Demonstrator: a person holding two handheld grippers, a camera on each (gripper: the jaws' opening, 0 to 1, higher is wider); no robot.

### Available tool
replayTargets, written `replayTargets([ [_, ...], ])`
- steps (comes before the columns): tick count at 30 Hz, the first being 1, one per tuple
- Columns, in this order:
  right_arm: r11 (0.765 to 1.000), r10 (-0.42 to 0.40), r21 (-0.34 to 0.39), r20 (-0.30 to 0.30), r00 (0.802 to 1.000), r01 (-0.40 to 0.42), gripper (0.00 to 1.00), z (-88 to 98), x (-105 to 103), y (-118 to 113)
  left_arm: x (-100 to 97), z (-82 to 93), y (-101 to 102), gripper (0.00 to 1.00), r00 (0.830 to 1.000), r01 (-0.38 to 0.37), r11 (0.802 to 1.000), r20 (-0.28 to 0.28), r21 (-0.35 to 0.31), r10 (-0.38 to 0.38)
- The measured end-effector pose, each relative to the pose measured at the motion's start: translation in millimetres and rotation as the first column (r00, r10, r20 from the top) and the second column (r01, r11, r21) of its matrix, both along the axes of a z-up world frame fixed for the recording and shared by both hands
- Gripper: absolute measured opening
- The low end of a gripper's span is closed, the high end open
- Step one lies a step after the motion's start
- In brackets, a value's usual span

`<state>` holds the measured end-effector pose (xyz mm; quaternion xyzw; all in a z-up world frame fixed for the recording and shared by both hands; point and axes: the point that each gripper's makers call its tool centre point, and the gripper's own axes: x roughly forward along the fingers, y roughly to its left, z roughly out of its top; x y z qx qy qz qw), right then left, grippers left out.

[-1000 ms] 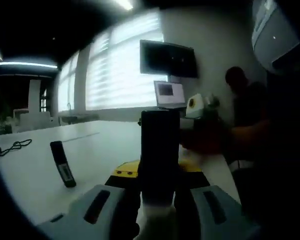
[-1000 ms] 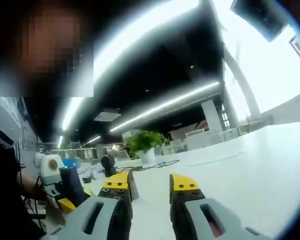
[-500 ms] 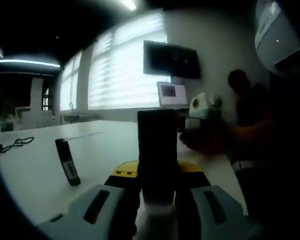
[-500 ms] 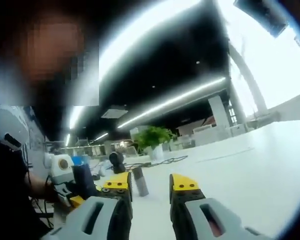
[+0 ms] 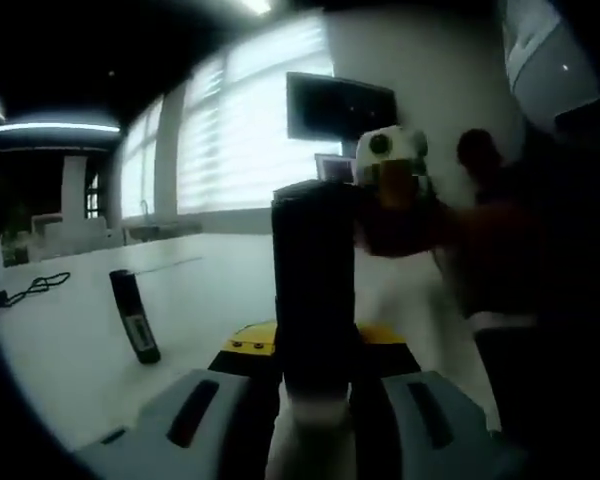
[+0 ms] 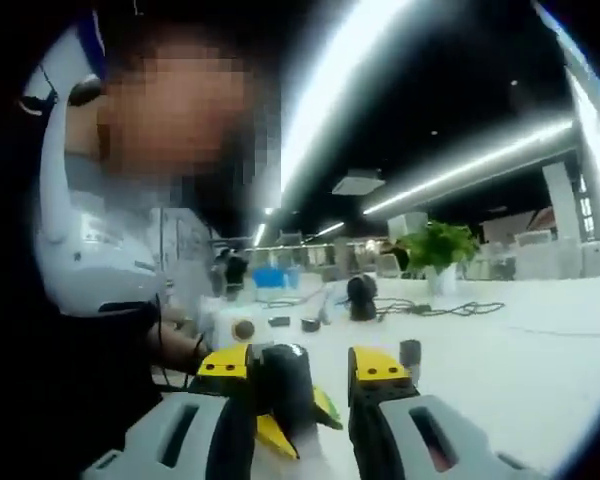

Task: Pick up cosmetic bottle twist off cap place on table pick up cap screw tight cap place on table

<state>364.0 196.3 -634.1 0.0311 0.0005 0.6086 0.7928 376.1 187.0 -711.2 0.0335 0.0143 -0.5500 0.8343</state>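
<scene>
Left gripper view: a black cable (image 5: pixel 25 290) lies on the white table (image 5: pixel 70 350) at 9 o'clock. Nearer centre a dark cylinder (image 5: pixel 133 317) stands on the table, top tilted toward 11 o'clock. The left gripper (image 5: pixel 315 375) rises from 6 o'clock, its yellow-tipped jaws closed against a dark cosmetic bottle (image 5: pixel 313 275). The bottle stands between the jaws, long axis upright, cap end toward 12 o'clock. Its lower end sits down in the gap between the jaws. A monitor (image 5: pixel 340 108) hangs on the far wall at 12 o'clock. At 2 o'clock the right gripper (image 5: pixel 390 170) is near the bottle's top; whether it touches I cannot tell.

Right gripper view: a person's sleeve (image 6: pixel 90 340) fills 9 o'clock. The right gripper (image 6: pixel 302 368) has its jaws parted, with the bottle's dark rounded cap (image 6: pixel 283 375) between them, close against the left jaw; contact with the right jaw is not discernible. A green plant (image 6: pixel 438 245) stands on the table (image 6: pixel 520 350) at 3 o'clock.
</scene>
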Motion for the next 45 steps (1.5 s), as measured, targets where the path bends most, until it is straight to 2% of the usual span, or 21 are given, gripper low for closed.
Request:
replayTargets([
  [4,0.995,0.086,-0.049,-0.002,0.996,-0.086,0.29,-6.5,0,13,-2.8,2.1,-2,0.15,1.000,0.020,1.000,0.008,-0.006,-0.020],
  [8,0.979,0.185,-0.090,-0.004,0.983,-0.185,0.27,-10.5,-6,27,0.9,7.7,1,0.15,1.000,0.018,0.999,-0.015,-0.039,-0.018],
  [11,0.976,0.182,-0.122,0.011,0.983,-0.179,0.28,-13.1,-3,35,0.1,9.0,1,0.15,1.000,0.006,0.999,-0.016,-0.046,-0.007],
  [12,0.981,0.151,-0.126,-0.007,0.988,-0.151,0.28,-14.4,3,36,0.3,9.0,1,0.15,1.000,0.004,0.999,-0.018,-0.046,-0.005],
  [13,0.985,0.116,-0.130,0.007,0.993,-0.115,0.29,-13.7,8,38,1.1,9.2,0,0.15,1.000,-0.003,0.999,-0.022,-0.046,0.002],
  [15,0.990,0.041,-0.137,-0.008,0.999,-0.042,0.30,-14.7,15,39,4.5,9.1,0,0.15,0.999,-0.025,0.999,-0.030,-0.045,0.024],
  [17,0.991,-0.016,-0.133,0.010,1.000,0.017,0.30,-13.9,11,42,6.4,9.0,-1,0.15,0.999,-0.041,0.998,-0.031,-0.043,0.040],
  [19,0.989,-0.073,-0.125,0.024,0.997,0.075,0.31,-13.8,6,44,6.7,9.0,-1,0.15,0.999,-0.047,0.998,-0.029,-0.044,0.045],
  [22,0.975,-0.198,-0.098,0.028,0.980,0.200,0.32,-11.9,7,42,6.3,9.4,-1,0.15,0.998,-0.057,0.997,-0.030,-0.044,0.055],
  [24,0.955,-0.286,-0.071,0.016,0.958,0.287,0.31,-8.4,9,39,5.2,9.6,-1,0.15,0.998,-0.062,0.997,-0.035,-0.045,0.060],
  [26,0.946,-0.324,-0.036,-0.014,0.946,0.323,0.31,-4.4,8,39,4.7,9.7,-2,0.15,0.997,-0.067,0.997,-0.035,-0.044,0.066],
  [27,0.923,-0.384,-0.028,-0.035,0.922,0.384,0.31,-3.8,11,36,4.6,9.8,-2,0.15,0.997,-0.073,0.996,-0.033,-0.044,0.071],
  [29,0.892,-0.452,-0.016,-0.061,0.890,0.452,0.31,-3.4,11,35,4.6,9.9,-1,0.15,0.997,-0.076,0.996,-0.032,-0.044,0.074],
  [31,0.865,-0.502,-0.029,-0.041,0.864,0.501,0.31,-4.2,10,33,4.1,9.8,-1,0.15,0.997,-0.075,0.996,-0.032,-0.045,0.074],
  [34,0.806,-0.592,-0.034,-0.061,0.804,0.591,0.29,-5.5,12,26,4.4,9.8,-1,0.15,0.997,-0.079,0.996,-0.032,-0.044,0.077],
  [36,0.786,-0.619,-0.044,-0.060,0.783,0.617,0.29,-6.5,11,24,4.3,9.7,0,0.15,0.996,-0.080,0.996,-0.030,-0.044,0.078],
  [37,0.759,-0.651,-0.058,-0.062,0.756,0.649,0.29,-8.1,12,20,4.4,9.7,0,0.15,0.996,-0.082,0.996,-0.029,-0.045,0.080],
  [39,0.744,-0.668,-0.073,-0.076,0.740,0.664,0.28,-11.4,12,19,4.6,9.7,0,0.15,0.996,-0.086,0.995,-0.030,-0.045,0.084],
  [43,0.699,-0.715,-0.079,-0.107,0.691,0.711,0.20,-17.9,12,18,9.5,9.8,3,0.15,0.993,-0.118,0.992,-0.024,-0.041,0.117],
  [44,0.679,-0.734,-0.083,-0.101,0.672,0.730,0.18,-18.9,13,17,9.9,9.7,4,0.15,0.992,-0.121,0.992,-0.026,-0.041,0.120],
  [45,0.669,-0.743,-0.097,-0.078,0.665,0.737,0.17,-20.8,13,18,9.7,9.8,4,0.15,0.992,-0.123,0.992,-0.024,-0.041,0.122],
])
